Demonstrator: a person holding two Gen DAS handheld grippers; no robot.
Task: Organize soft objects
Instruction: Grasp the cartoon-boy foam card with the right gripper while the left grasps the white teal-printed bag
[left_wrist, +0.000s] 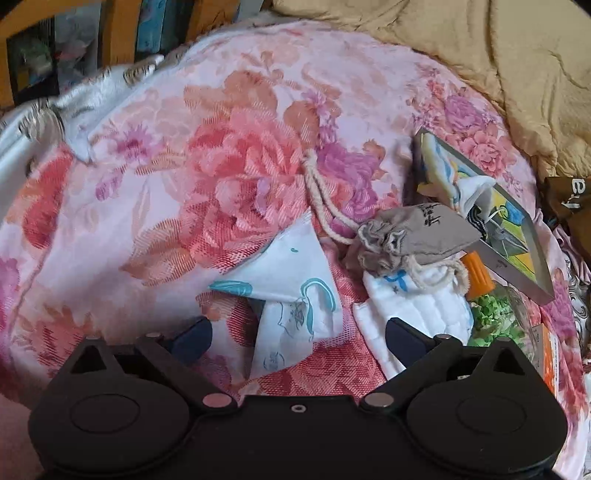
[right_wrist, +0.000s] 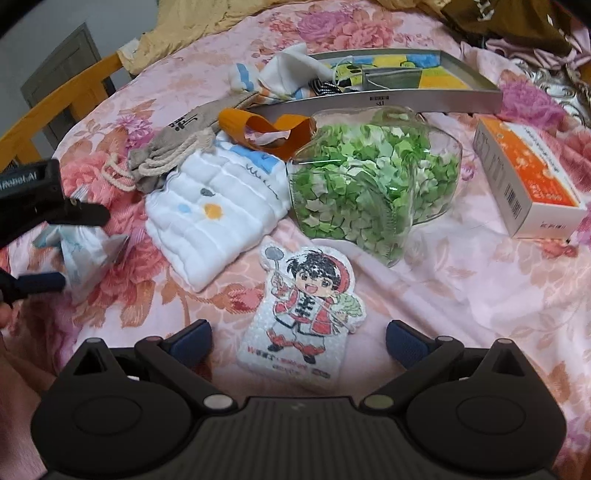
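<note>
Left tool (left_wrist: 297, 338) is spread wide above the floral bedspread (left_wrist: 155, 192), and a printed white cloth (left_wrist: 291, 295) lies crumpled right between its blue pads, not pinched. Just to the right of that cloth sits a folded white quilted cloth (left_wrist: 417, 314), its edge against the right-hand pad. A grey drawstring pouch (left_wrist: 410, 236) rests beyond it, cords trailing out across the bed, its far end leaning on a metal tray (left_wrist: 517, 236).

Over to the right tool (right_wrist: 297, 339), jaws also spread, nothing gripped. Between its pads, flat on the bedspread, lies a cartoon-printed sponge cloth (right_wrist: 306, 314) showing a chef figure. Ahead and to the left is the white quilted cloth (right_wrist: 218, 214), with the pouch (right_wrist: 173, 151) touching its far corner. A clear jar of green paper stars (right_wrist: 369, 173) lies on its side straight ahead, an orange-and-white box (right_wrist: 528, 177) well to its right. The left tool (right_wrist: 55, 243) shows at the left edge, straddling the printed cloth (right_wrist: 88, 247).
</note>
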